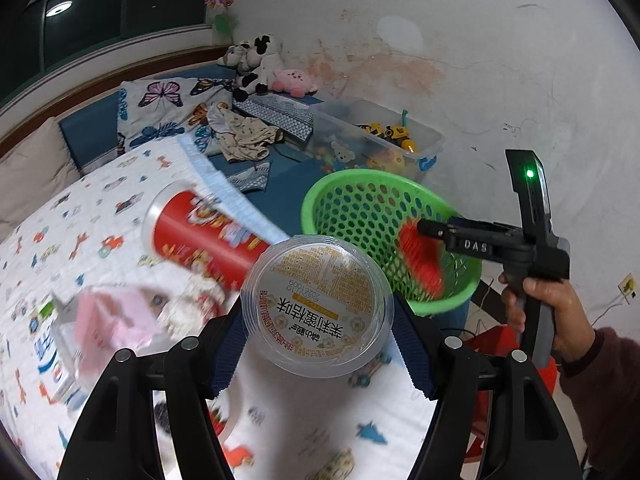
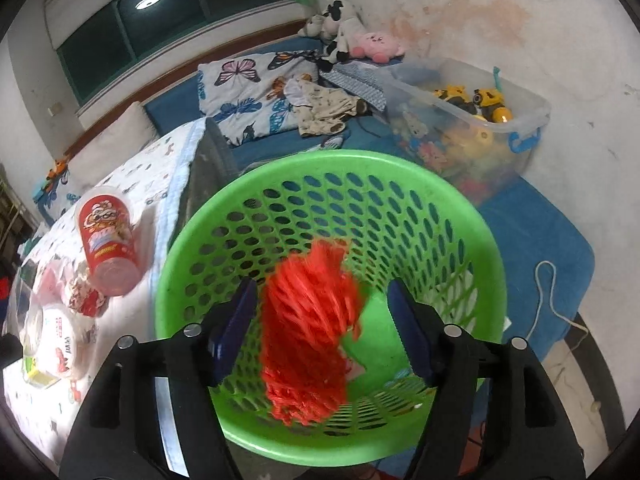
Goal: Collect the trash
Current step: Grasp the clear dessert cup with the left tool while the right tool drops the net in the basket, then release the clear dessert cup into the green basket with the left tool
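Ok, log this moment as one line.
left gripper: shut on clear plastic tub | right gripper: open over green basket | red mesh: loose in basket

One green perforated basket (image 2: pixel 328 184). One red net bag (image 2: pixel 308 332) over it. One red snack canister (image 1: pixel 200 236) lying on the printed cover. One clear round cup with a printed lid (image 1: pixel 318 304). One clear storage bin (image 2: pixel 472 120) of toys, with two yellow toy vehicles (image 2: pixel 476 100) on top. One pink plush (image 2: pixel 378 46). One butterfly-print pillow (image 2: pixel 240 96). Two grippers: left gripper (image 1: pixel 318 352), right gripper (image 2: pixel 324 328).
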The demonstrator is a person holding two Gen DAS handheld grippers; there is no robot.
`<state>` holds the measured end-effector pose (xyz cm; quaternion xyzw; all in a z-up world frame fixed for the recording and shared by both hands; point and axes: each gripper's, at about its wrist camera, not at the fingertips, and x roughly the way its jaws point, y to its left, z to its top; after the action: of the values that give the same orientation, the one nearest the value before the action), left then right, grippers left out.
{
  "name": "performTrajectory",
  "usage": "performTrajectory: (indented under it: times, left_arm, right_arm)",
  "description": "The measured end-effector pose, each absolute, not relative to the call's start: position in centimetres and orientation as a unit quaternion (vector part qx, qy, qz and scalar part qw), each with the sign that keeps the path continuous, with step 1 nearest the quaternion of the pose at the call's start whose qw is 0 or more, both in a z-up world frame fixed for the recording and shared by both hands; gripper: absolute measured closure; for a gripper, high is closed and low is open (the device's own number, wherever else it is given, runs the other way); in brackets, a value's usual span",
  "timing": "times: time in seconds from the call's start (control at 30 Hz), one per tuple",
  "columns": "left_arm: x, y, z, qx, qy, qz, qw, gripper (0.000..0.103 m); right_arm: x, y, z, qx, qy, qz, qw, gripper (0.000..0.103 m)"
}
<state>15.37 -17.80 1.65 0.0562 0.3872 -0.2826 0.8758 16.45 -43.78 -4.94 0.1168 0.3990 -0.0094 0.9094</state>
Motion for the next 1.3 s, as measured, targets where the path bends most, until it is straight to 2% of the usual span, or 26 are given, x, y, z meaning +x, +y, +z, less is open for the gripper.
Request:
performTrajectory:
  times: [0.37,0.47,0.8,0.9,1.0,1.3]
  left_arm:
    - [19.2,-25.0,1.0,0.081,0.401,-0.304,0.860,0.037]
    - [20.0,-26.8,0.4,0.088,0.410,-0.309,0.854,0.037]
    - [21.0,-31.8,-2.2,0.115,0.439,-0.315,0.834,0.037]
    - [21.2,-32.9,-2.7,0.118,0.447,-0.317,0.828,0.035]
    - [21.1,-33.4,-3.0,0.114,0.448,-0.319,0.827,0.021]
    - [19.4,-30.0,-1.3,0.093,0.426,-0.316,0.843,0.021]
  right_arm:
    - [13.4,-46.1,-3.8,0.127,0.380,-0.027,0.916,0.028]
    - [12.3,-46.6,-3.4,0.126,0.371,-0.034,0.920,0.024]
    - [9.2,-48.2,-3.1,0.140,0.357,-0.047,0.922,0.022]
    - [8.5,-48.6,-3.2,0.144,0.356,-0.050,0.922,0.021]
    - [8.0,-48.8,-3.3,0.150,0.355,-0.052,0.921,0.021]
    - [7.2,-47.4,-3.0,0.149,0.352,-0.035,0.923,0.019]
